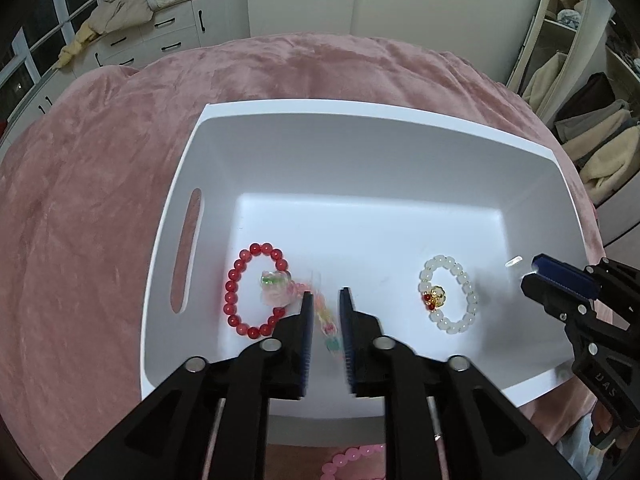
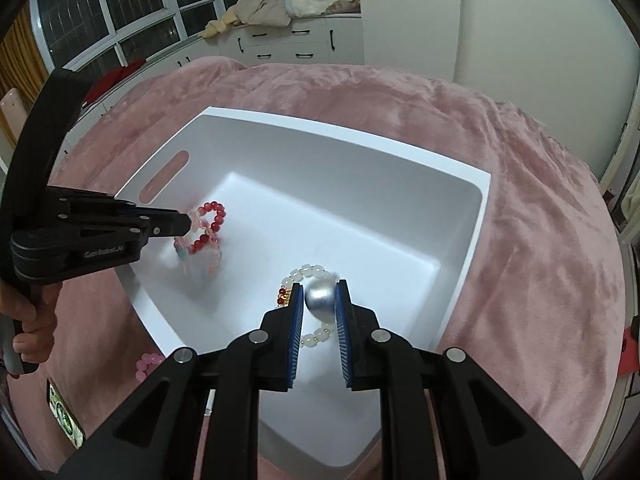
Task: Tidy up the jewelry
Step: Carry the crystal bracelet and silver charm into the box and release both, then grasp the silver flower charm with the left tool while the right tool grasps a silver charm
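A white bin sits on a pink blanket. Inside lie a red bead bracelet at the left and a white bead bracelet with a gold charm at the right. My left gripper hangs over the bin, jaws slightly apart, with a blurred pastel bead bracelet dropping between them. My right gripper is shut on a silver ball-like piece above the white bracelet.
A pink bead bracelet lies on the blanket in front of the bin. White drawers with clothes piled on them stand behind the bed. A wardrobe with hanging clothes is at the right.
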